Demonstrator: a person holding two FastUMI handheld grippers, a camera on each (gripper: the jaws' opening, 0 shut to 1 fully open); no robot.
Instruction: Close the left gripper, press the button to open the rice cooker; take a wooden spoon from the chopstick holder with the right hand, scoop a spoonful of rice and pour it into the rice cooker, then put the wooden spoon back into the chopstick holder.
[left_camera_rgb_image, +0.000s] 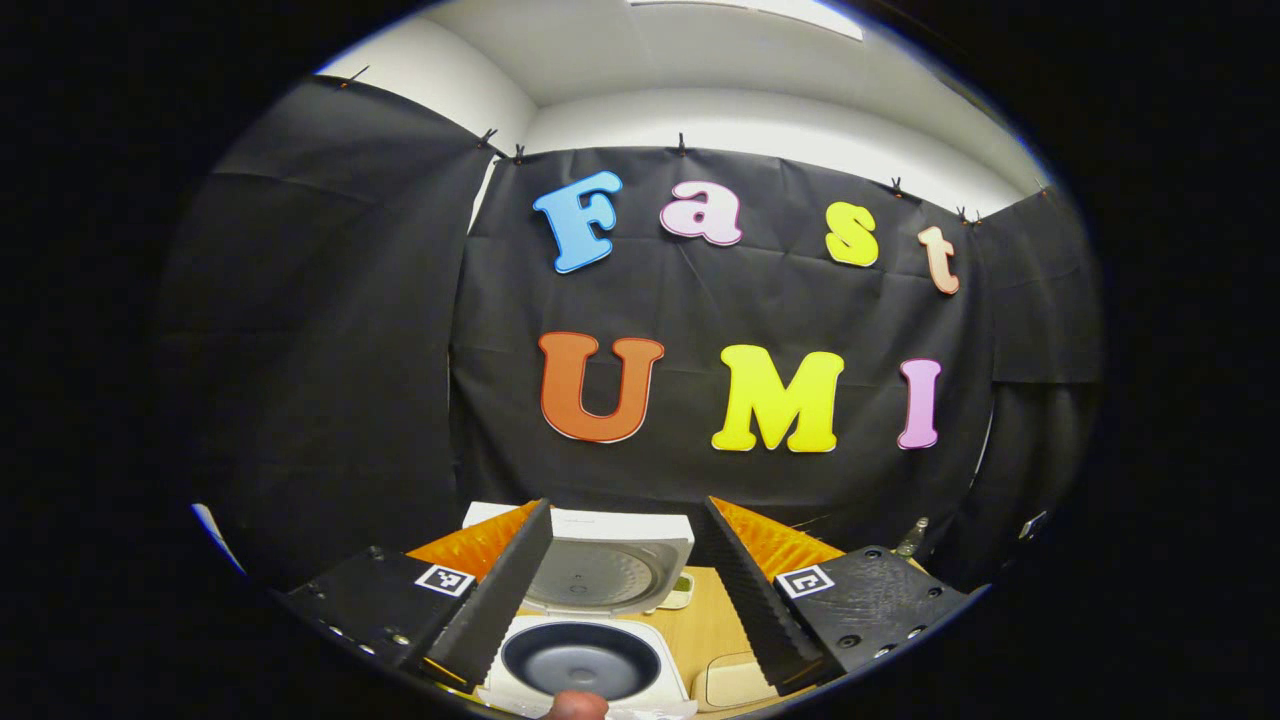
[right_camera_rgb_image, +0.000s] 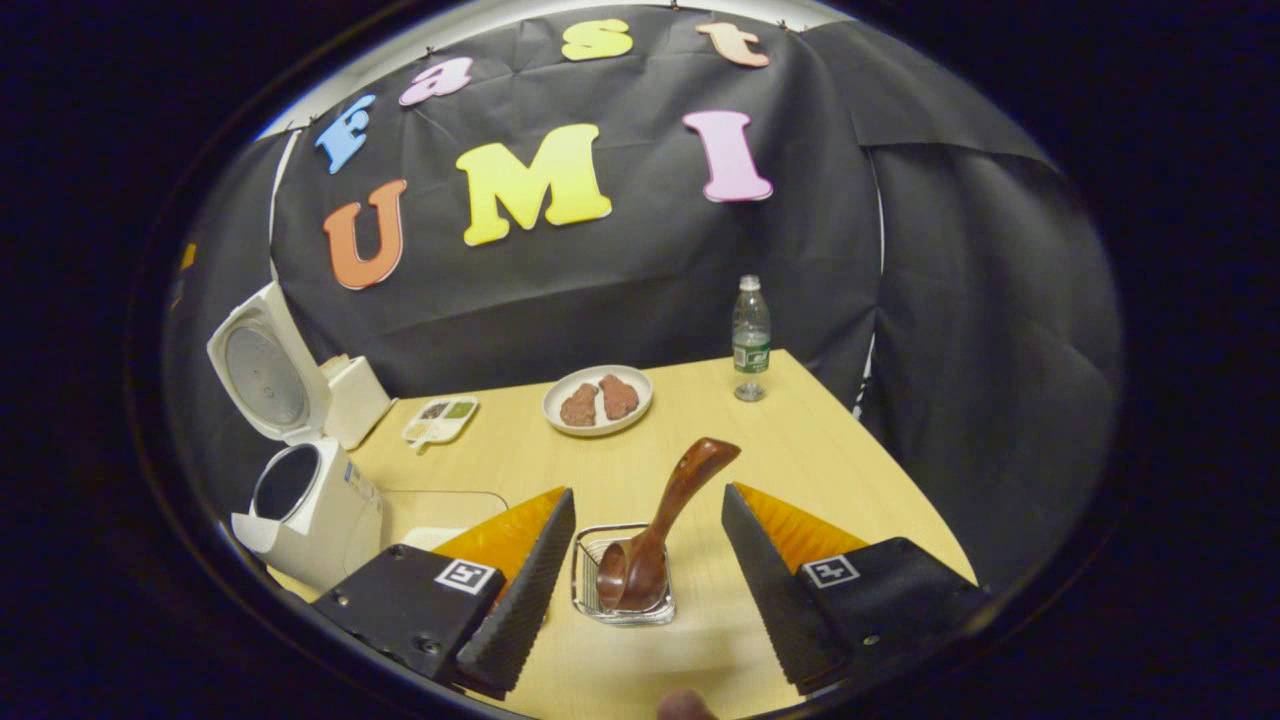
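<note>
Black cloth walls close in a booth around a pale wooden table (right_camera_rgb_image: 800, 440), where the rice cooker (right_camera_rgb_image: 310, 500) stands at the left edge with its lid (right_camera_rgb_image: 262, 372) already swung up and its dark pot exposed. From the left gripper view, the left gripper (left_camera_rgb_image: 625, 590) hangs above that same cooker with its jaws spread wide and nothing between them, the raised lid and the round pot mouth (left_camera_rgb_image: 582, 660) framed in the gap. In the right gripper view, the right gripper (right_camera_rgb_image: 648, 560) is also wide open and empty, its fingers set either side of the chopstick holder (right_camera_rgb_image: 620, 580), a small clear holder standing on the table, without touching it. The wooden spoon (right_camera_rgb_image: 665, 520) rests in the holder bowl-down, its handle leaning up and away toward the far side of the table. With the cooker open, the button step looks done, and the spoon pick-up appears to be the step in hand. The next move likely calls for bringing the right gripper forward until the leaning handle sits between the fingers, then closing on it and lifting it clear of the holder's rim. A plate (right_camera_rgb_image: 598, 400) with two brown pieces, a small compartment dish (right_camera_rgb_image: 440, 418) and a water bottle (right_camera_rgb_image: 751, 338) stand farther back; a shallow clear container (right_camera_rgb_image: 440, 515) sits just beside the cooker, its contents too faint to tell.
</note>
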